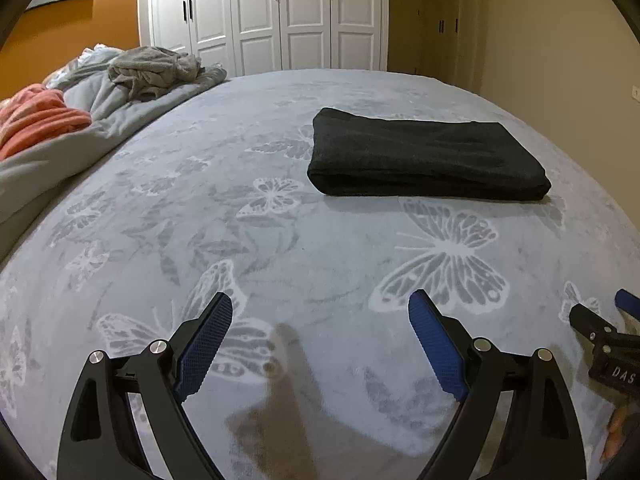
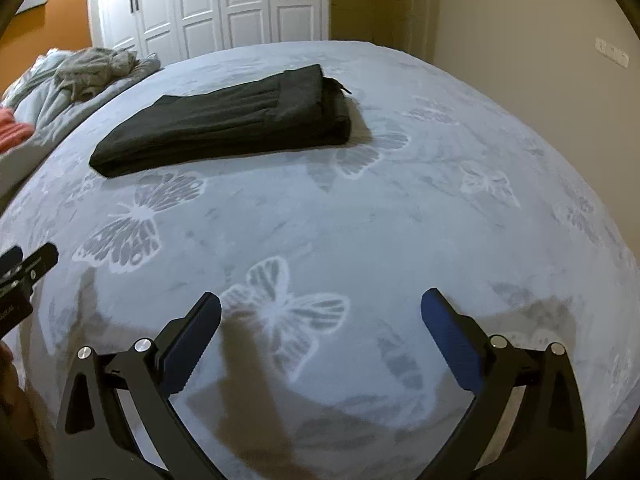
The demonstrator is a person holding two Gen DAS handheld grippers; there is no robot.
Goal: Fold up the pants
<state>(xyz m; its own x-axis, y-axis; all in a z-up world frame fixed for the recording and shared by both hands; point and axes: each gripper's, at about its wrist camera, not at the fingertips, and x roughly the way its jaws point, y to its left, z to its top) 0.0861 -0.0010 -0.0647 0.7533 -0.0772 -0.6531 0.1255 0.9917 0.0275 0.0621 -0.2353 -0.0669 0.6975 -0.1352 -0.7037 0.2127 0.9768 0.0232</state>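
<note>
Dark pants [image 1: 428, 156] lie folded into a flat rectangle on the grey butterfly-print bedspread [image 1: 280, 248]. In the right wrist view the same pants [image 2: 228, 124] lie at the upper left, waistband end toward the right. My left gripper [image 1: 320, 308] hangs open low over the bedspread, well short of the pants, nothing between its blue pads [image 1: 208, 344]. My right gripper [image 2: 320, 304] is open too, over bare bedspread [image 2: 400, 220], with empty blue pads [image 2: 452, 340]. Each gripper shows at the edge of the other's view.
A rumpled grey blanket with grey clothing [image 1: 156, 68] and an orange garment [image 1: 40, 120] is piled at the bed's left side. White wardrobe doors [image 1: 264, 16] stand beyond the bed, a cream wall [image 1: 560, 40] to the right. A person's hand [image 1: 616, 428] shows at the lower right.
</note>
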